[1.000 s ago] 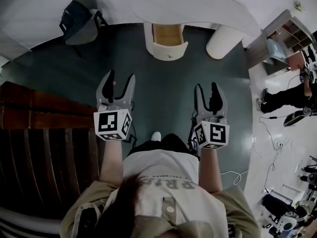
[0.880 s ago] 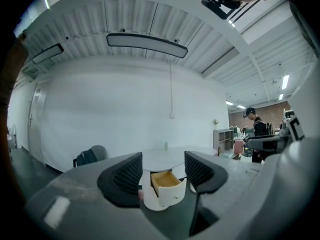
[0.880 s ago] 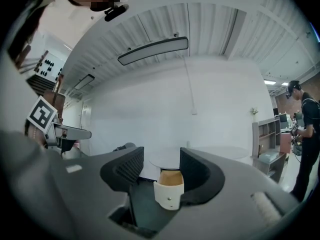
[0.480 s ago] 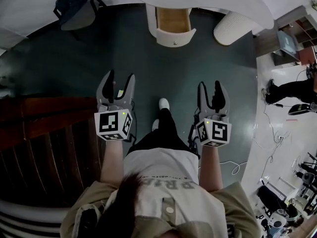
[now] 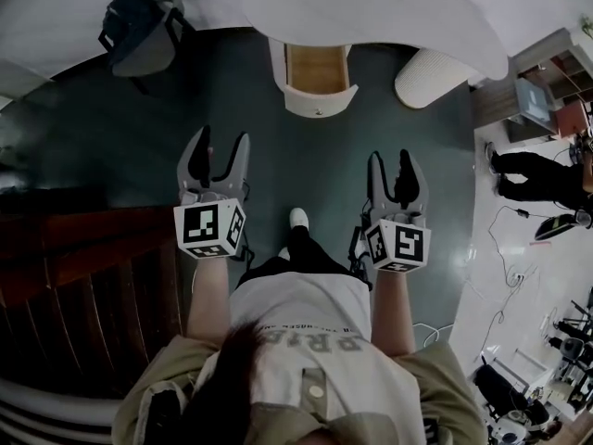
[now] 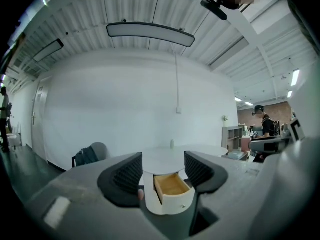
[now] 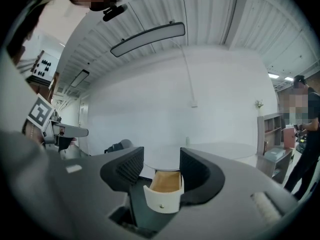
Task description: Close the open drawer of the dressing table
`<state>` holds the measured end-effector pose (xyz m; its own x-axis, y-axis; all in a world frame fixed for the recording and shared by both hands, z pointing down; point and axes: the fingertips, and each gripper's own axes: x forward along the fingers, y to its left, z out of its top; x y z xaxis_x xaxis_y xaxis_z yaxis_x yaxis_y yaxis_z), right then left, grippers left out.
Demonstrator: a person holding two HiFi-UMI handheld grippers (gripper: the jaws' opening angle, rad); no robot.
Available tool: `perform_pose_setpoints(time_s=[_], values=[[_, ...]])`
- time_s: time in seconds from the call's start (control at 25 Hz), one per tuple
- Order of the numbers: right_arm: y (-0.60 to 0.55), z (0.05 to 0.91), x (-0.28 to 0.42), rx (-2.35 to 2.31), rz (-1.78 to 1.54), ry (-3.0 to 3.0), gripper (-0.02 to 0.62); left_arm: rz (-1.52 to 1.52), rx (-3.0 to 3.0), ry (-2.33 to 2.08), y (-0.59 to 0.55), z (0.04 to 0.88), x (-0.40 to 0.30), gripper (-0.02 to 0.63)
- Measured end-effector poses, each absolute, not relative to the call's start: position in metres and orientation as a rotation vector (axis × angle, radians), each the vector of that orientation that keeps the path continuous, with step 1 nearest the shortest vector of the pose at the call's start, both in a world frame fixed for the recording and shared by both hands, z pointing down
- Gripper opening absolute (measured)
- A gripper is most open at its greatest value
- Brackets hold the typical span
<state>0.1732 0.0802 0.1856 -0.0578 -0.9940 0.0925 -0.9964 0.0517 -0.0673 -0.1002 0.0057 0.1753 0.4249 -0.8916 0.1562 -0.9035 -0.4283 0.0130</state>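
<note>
Both grippers are held level in front of the person's torso, over the dark green floor. Left gripper: jaws wide apart, nothing between the pads. Right gripper: jaws apart too, a bit narrower than the left, also gripping nothing. One white shoe shows between the two arms. Dark wooden slats are on the left. The drawer is well ahead, apart from both grippers, roughly centred between them. It's pulled out from under the white dressing table, with a tan wood interior, a curved white front and a small knob. A ribbed white cylinder stands right of the drawer. A grey chair with a dark bag on it is to the left. Another person stands at the far right.
</note>
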Motion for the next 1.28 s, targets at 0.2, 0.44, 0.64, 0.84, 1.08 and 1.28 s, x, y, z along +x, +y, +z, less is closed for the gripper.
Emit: perform_pose_setpoints(time_s=[0.2,0.44,0.64,0.84,1.08,1.28], values=[[0.042,0.17,0.186,2.132,0.128,-2.309,0.216,0.157,2.599,-1.656,-0.024,0.153,-0.085,0.27],[-0.001,0.157,0.196,2.101,0.093,-2.374,0.216,0.103,2.598,-1.726,-0.054,0.13,-0.073,0.27],[-0.025,0.163,0.196,2.092,0.093,-2.391,0.216,0.146,2.598,-1.741,-0.067,0.138,-0.074,0.27],[-0.05,0.187,0.189,2.079,0.123,-2.373,0.216,0.207,2.572,-1.698,-0.086,0.166,-0.076,0.281],[-0.078,0.227,0.178,2.062,0.156,-2.363,0.216,0.259,2.56,-1.634,-0.106,0.204,-0.073,0.281],[-0.09,0.279,0.168,2.002,0.173,-2.319,0.216,0.278,2.537,-1.615,-0.114,0.237,-0.074,0.281]])
